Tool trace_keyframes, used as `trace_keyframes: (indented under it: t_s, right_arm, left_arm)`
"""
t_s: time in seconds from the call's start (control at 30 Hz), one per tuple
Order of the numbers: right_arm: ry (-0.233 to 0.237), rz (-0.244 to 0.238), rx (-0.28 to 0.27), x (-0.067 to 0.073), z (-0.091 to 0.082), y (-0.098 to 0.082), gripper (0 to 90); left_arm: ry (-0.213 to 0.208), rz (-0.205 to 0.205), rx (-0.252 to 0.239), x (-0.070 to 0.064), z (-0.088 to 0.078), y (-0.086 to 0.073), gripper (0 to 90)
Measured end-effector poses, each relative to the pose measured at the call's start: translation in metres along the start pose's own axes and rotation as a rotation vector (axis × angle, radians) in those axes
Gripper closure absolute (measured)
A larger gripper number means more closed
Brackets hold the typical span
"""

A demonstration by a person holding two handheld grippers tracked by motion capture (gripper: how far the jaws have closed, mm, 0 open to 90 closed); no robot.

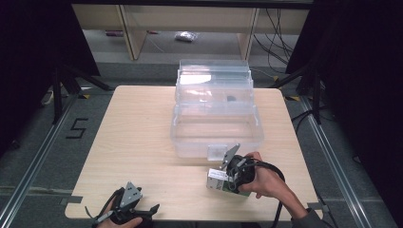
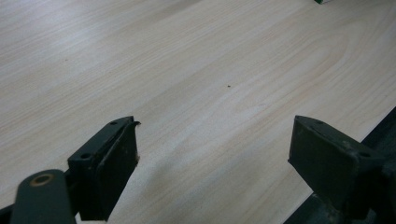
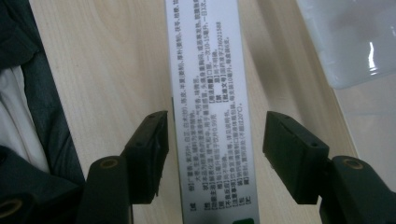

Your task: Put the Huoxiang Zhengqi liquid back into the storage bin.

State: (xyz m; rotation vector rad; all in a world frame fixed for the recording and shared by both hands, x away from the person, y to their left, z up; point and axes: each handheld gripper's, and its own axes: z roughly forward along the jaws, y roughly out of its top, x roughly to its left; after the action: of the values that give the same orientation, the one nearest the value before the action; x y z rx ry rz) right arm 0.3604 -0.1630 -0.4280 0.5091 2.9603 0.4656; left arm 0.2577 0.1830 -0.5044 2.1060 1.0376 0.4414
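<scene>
A small white carton with black print and a green end (image 1: 216, 179) lies on the wooden table (image 1: 138, 142), just in front of a clear plastic storage box (image 1: 190, 148). My right gripper (image 1: 229, 178) is over the carton. In the right gripper view the carton (image 3: 210, 70) runs lengthwise between the jaws. My right gripper (image 3: 215, 119) is open, with a narrow gap on each side of the carton. My left gripper (image 1: 149, 211) rests at the table's near left edge. In its own view the left gripper (image 2: 215, 126) is open over bare wood.
The clear box has its hinged lid (image 1: 214, 78) raised at the back and a small latch (image 1: 216, 152) on its front wall. Its corner (image 3: 355, 42) lies close to the carton. The table's near edge (image 2: 373, 126) runs beside the left gripper. Dark stands and cables surround the table.
</scene>
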Motion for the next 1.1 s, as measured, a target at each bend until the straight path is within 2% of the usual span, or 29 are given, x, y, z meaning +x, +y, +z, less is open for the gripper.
trace_keyframes:
  t_s: [0.03, 0.07, 0.1, 0.13, 0.17, 0.23, 0.27, 0.33, 0.4, 0.43, 0.47, 0.5, 0.53, 0.57, 0.63, 0.67, 0.7, 0.73, 0.77, 0.83, 0.87, 0.9, 0.93, 0.97, 1.07, 1.1]
  right_arm:
    - [0.004, 0.002, 0.013, 0.000, 0.000, 0.000, 42.1]
    - [0.006, -0.013, 0.023, -0.001, 0.002, 0.001, 42.7]
    - [0.005, -0.001, 0.026, 0.000, 0.002, 0.001, 43.4]
    - [0.008, 0.013, 0.042, 0.001, 0.002, 0.001, 44.0]
    - [0.008, 0.014, 0.045, 0.001, 0.002, 0.001, 44.9]
    - [0.010, -0.017, 0.031, -0.001, 0.004, 0.002, 47.2]
    - [0.010, -0.017, 0.031, -0.001, 0.004, 0.002, 47.2]
    - [0.018, -0.034, 0.040, -0.001, 0.006, 0.001, 51.3]
    - [0.017, -0.019, 0.067, 0.001, 0.008, 0.000, 53.8]
    - [0.019, -0.039, 0.068, 0.001, 0.009, 0.000, 57.0]
    - [0.011, -0.016, 0.092, 0.003, 0.008, 0.000, 60.8]
    - [0.005, -0.057, 0.094, 0.002, 0.009, 0.001, 61.9]
    - [0.000, -0.065, 0.103, 0.001, 0.009, 0.001, 62.6]
    - [0.004, -0.095, 0.097, 0.000, 0.009, 0.002, 63.2]
    - [-0.008, -0.070, 0.118, 0.002, 0.008, 0.003, 63.9]
    - [-0.001, -0.094, 0.115, 0.002, 0.008, 0.004, 64.1]
    - [-0.003, -0.090, 0.122, 0.003, 0.007, 0.004, 64.2]
    - [-0.002, -0.127, 0.107, 0.002, 0.008, 0.005, 64.2]
    - [0.002, -0.111, 0.119, 0.003, 0.006, 0.006, 64.2]
    - [0.003, -0.090, 0.104, 0.005, 0.004, 0.007, 64.3]
    - [0.008, -0.127, 0.085, 0.004, 0.004, 0.008, 64.4]
    - [0.013, -0.094, 0.086, 0.005, 0.001, 0.009, 64.4]
    - [0.013, -0.094, 0.086, 0.005, 0.001, 0.009, 64.4]
    - [0.011, -0.078, 0.069, 0.005, -0.005, 0.010, 64.4]
    - [-0.007, -0.109, 0.068, 0.001, -0.013, 0.012, 64.5]
    - [0.003, -0.109, 0.061, -0.001, -0.017, 0.014, 64.4]
  left_arm:
    - [0.000, 0.010, 0.010, 0.001, 0.000, 0.000, 14.9]
    - [-0.002, 0.004, 0.000, 0.001, 0.000, 0.000, 14.9]
    - [-0.003, 0.006, 0.004, 0.001, 0.000, 0.000, 14.9]
    - [-0.008, 0.032, 0.027, 0.003, -0.002, 0.000, 14.9]
    - [-0.007, 0.028, 0.024, 0.003, -0.002, 0.000, 14.9]
    - [-0.011, 0.030, 0.026, 0.003, -0.002, 0.000, 14.9]
    - [-0.011, 0.030, 0.026, 0.003, -0.002, 0.000, 14.9]
    - [-0.007, 0.033, 0.023, 0.003, -0.002, 0.000, 14.9]
    - [-0.007, 0.026, 0.018, 0.002, -0.001, 0.000, 14.9]
    - [-0.010, 0.029, 0.026, 0.002, -0.002, 0.000, 14.9]
    - [-0.010, 0.029, 0.026, 0.002, -0.002, 0.000, 14.9]
    - [-0.015, 0.039, 0.029, 0.003, -0.002, 0.000, 14.9]
    - [-0.012, 0.027, 0.029, 0.002, -0.002, 0.000, 14.9]
    - [-0.008, 0.028, 0.026, 0.002, -0.001, 0.000, 14.9]
    - [-0.012, 0.027, 0.028, 0.002, -0.002, 0.000, 14.9]
    - [-0.015, 0.031, 0.024, 0.003, -0.001, 0.000, 14.9]
    - [-0.009, 0.040, 0.027, 0.003, -0.002, 0.000, 14.9]
    - [-0.010, 0.038, 0.025, 0.003, -0.002, 0.000, 14.9]
    - [-0.007, 0.031, 0.027, 0.003, -0.001, 0.000, 14.9]
    - [-0.012, 0.028, 0.030, 0.002, -0.001, 0.000, 14.9]
    - [-0.011, 0.027, 0.031, 0.002, -0.002, 0.000, 14.9]
    - [-0.011, 0.028, 0.028, 0.002, -0.002, 0.000, 14.9]
    - [-0.011, 0.028, 0.028, 0.002, -0.002, 0.000, 14.9]
    - [-0.005, 0.010, 0.011, 0.002, 0.000, 0.000, 14.9]
    - [-0.013, 0.021, 0.025, 0.002, -0.001, 0.000, 14.9]
    - [-0.012, 0.025, 0.026, 0.002, -0.001, 0.000, 14.9]
